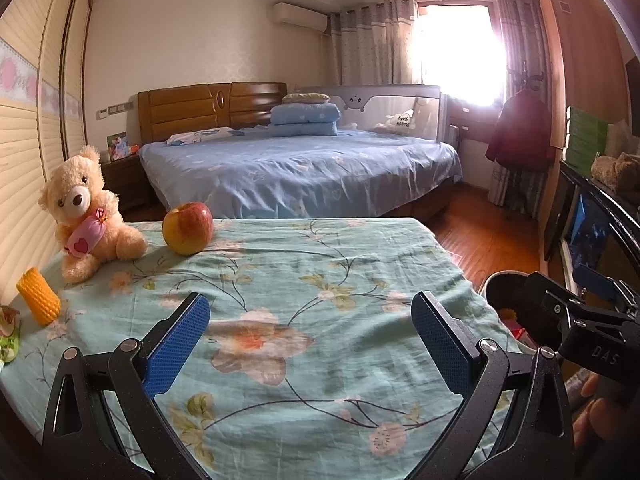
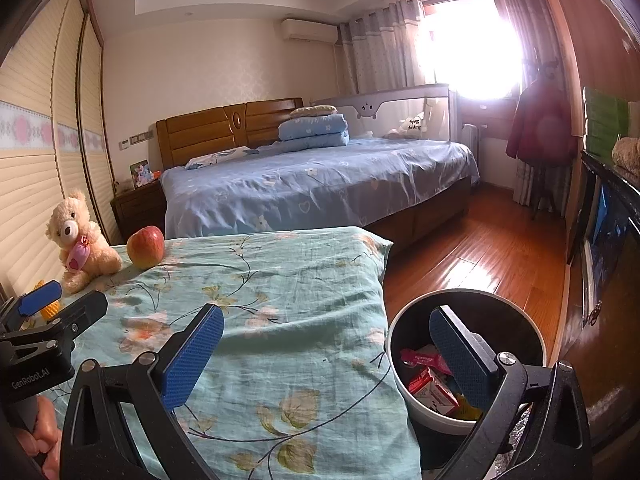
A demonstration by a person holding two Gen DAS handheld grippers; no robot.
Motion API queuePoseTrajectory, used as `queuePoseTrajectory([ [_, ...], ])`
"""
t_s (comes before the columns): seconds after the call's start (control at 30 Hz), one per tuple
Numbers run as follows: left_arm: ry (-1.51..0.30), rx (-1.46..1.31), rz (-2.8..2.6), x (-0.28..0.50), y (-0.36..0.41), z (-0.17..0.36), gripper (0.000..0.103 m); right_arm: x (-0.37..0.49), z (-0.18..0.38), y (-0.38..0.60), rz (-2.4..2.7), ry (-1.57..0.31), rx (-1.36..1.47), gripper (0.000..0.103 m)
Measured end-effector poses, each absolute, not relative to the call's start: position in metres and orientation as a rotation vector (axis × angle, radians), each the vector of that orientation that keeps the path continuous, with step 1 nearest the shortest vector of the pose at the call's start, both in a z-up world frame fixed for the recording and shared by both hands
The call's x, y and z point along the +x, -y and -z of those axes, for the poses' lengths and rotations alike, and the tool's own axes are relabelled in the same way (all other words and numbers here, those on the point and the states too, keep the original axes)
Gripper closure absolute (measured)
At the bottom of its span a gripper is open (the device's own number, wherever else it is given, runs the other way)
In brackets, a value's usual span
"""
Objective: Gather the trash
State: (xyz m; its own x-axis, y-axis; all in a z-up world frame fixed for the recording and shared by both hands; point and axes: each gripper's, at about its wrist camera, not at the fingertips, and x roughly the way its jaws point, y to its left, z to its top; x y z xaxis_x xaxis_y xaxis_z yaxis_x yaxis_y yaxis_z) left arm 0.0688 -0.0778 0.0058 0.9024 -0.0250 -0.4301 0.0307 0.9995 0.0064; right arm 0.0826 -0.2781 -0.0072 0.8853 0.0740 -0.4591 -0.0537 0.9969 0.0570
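Bedroom light pours over a table draped in a green flowered cloth (image 1: 320, 280), and both tools hover above it with nothing in them. On the left gripper (image 1: 310, 344) the blue fingers (image 1: 176, 344) stand wide apart over bare cloth; the right gripper (image 2: 332, 356) is just as spread, one finger over the cloth and the other above the white bin (image 2: 404, 384) that stands on the floor just beside the table's right edge. Inside the bin lie packets (image 2: 430, 384), red, pink and yellow. What looks like the only trash left on the table is a crumpled green wrapper (image 1: 9, 334) at the far left edge, just beside a yellow corn cob (image 1: 38, 296). It should be light, thin and slippery, so pinching a raised fold would likely hold better than pressing it flat. Beyond sit a teddy bear (image 1: 86, 216) and an apple (image 1: 188, 228), neither of which looks like trash.
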Motion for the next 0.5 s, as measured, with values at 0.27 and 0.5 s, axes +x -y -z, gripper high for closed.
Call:
queuePoseTrajectory([
  [0.27, -0.451, 0.019, 0.033, 0.0685, 0.0807, -0.0067, 0.0, 0.082, 0.007, 0.2793, -0.069, -0.479, 0.047, 0.0],
  [0.5, -0.453, 0.017, 0.034, 0.0691, 0.0813, -0.0069, 0.0, 0.0815, 0.0066, 0.2798, -0.068, -0.478, 0.047, 0.0],
])
